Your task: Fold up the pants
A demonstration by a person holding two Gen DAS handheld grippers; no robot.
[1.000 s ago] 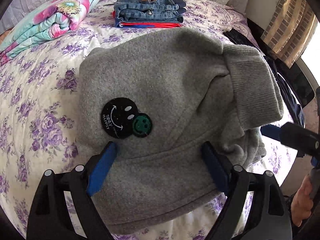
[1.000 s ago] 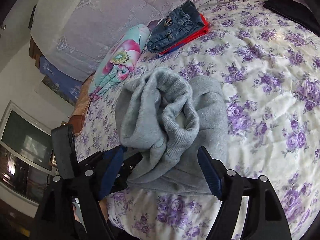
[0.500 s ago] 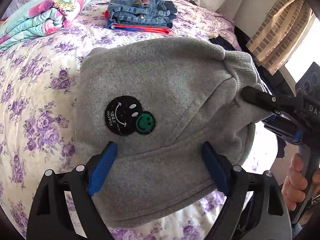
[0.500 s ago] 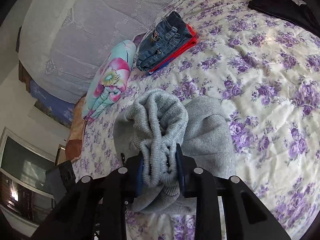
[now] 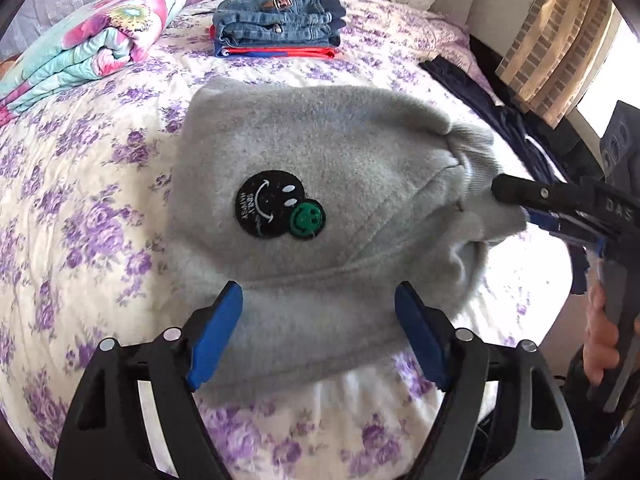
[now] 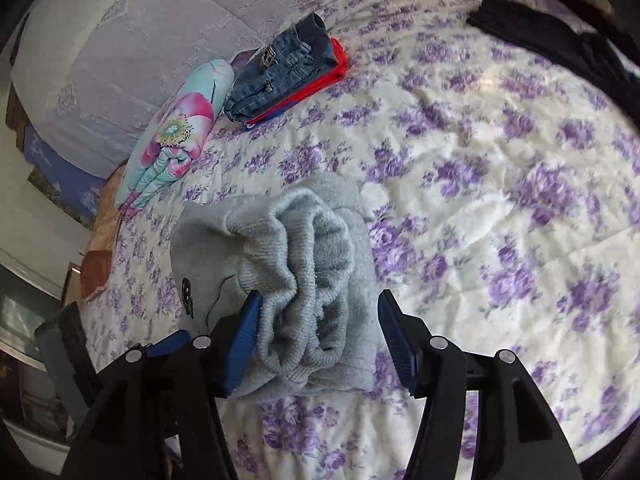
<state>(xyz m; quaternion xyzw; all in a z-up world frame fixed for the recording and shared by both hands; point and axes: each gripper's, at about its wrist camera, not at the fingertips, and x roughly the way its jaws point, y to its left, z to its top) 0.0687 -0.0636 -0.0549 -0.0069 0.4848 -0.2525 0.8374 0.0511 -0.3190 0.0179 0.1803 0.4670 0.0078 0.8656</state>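
Your left gripper (image 5: 318,336) is hovering with its jaws spread wide over the near hem of the grey fleece pants (image 5: 320,184), its pads clear of the cloth and gripping nothing. The pants are lying folded into a thick bundle near the front edge of the bed (image 5: 80,208), smiley patch (image 5: 280,204) facing up. The fleece is looking soft, light and limp, so it is likely sagging wherever you are not supporting it; the firmer places to take are probably the stitched hem and the ribbed waistband (image 6: 296,268), bunched at the bundle's right end. There your right gripper (image 6: 318,336) is straddling the waistband, its jaws having just been opening; the left pad is brushing the ribbing and the right one is standing off, so the grip is released. Folded jeans (image 5: 276,24) are sitting toward the bed's far edge.
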